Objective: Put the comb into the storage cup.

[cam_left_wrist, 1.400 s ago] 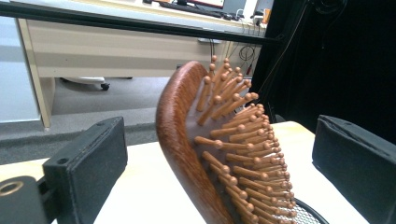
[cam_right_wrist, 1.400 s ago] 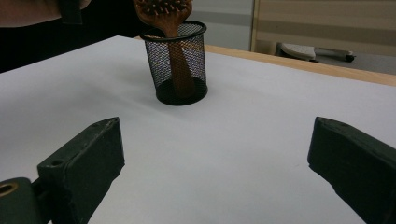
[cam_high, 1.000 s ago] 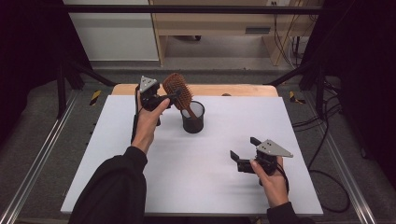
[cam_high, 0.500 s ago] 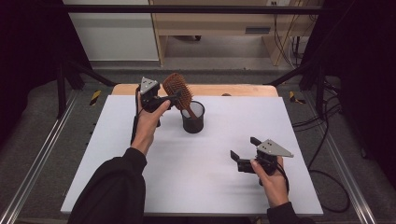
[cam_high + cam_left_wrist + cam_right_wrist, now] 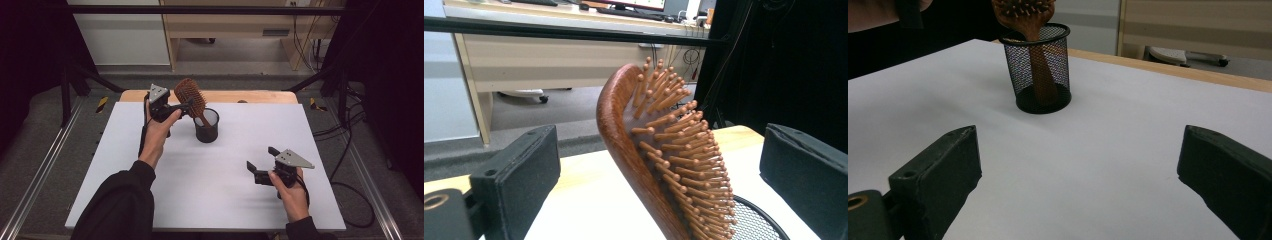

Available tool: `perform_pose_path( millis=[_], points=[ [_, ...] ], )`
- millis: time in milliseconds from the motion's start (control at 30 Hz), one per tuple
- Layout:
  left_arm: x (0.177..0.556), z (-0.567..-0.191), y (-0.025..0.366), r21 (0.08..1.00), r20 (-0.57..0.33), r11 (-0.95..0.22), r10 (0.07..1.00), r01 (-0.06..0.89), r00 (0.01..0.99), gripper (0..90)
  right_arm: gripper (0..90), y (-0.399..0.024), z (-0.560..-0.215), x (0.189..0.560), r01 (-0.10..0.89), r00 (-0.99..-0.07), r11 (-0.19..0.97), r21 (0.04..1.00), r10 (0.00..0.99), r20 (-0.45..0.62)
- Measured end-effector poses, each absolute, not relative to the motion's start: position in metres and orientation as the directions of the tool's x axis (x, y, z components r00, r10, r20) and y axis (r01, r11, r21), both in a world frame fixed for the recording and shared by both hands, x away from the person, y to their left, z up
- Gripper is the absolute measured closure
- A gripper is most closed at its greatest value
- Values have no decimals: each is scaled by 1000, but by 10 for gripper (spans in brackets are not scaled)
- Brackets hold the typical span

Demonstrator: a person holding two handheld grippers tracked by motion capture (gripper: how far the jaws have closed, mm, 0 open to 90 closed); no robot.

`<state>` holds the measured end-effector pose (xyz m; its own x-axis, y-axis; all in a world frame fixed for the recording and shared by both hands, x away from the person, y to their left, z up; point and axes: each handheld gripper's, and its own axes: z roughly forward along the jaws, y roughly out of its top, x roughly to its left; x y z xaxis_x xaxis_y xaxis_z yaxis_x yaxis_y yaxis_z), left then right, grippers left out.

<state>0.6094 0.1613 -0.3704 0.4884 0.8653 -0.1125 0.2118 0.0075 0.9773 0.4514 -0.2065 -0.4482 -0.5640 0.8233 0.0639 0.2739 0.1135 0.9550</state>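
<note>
Claw (image 5: 186,106) on my left is standing with its jaws spread either side of the hairbrush head, neither pad touching the wood in the left gripper view, so I am gripping nothing yet.

I am taking the mesh cup (image 5: 206,125) as my landmark. Beneath it the white table (image 5: 210,195) is carrying everything, with a wooden edge showing at its far side behind the cup. Well away from the cup, toward my near right, my right claw (image 5: 260,162) is hovering low over the table with jaws wide apart, holding nothing and facing the cup.

In the cup the hairbrush (image 5: 659,155) is standing handle down, leaning against the rim with its head tilting up and out to the cup's far left.

I am judging the brush stiff, light and a little slick on its polished back, its pins yielding; pinching the head's wooden edges looks safest. The cup looks light and could tip or lift along if the handle is dragging on the rim.
</note>
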Motion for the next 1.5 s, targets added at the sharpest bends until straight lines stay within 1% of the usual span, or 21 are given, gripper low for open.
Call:
perform_pose_path(
  millis=[133,667,767,867,1500],
  points=[
    [605,-367,160,980,-86,-15,865,196,495,32,39,-206,-448,451,274,-564,114,955,823,64],
    [587,-360,169,984,-43,-46,874,171,484,31,38,-205,-447,451,271,-557,119,955,828,54],
    [583,-358,171,986,-46,-39,873,164,485,31,42,-206,-447,451,267,-556,121,956,830,51],
    [580,-357,172,986,-48,-37,871,162,489,30,67,-205,-447,451,267,-558,131,955,829,42],
    [563,-360,183,988,-67,-12,867,156,493,26,54,-207,-447,452,276,-560,126,953,826,53]
  ],
)
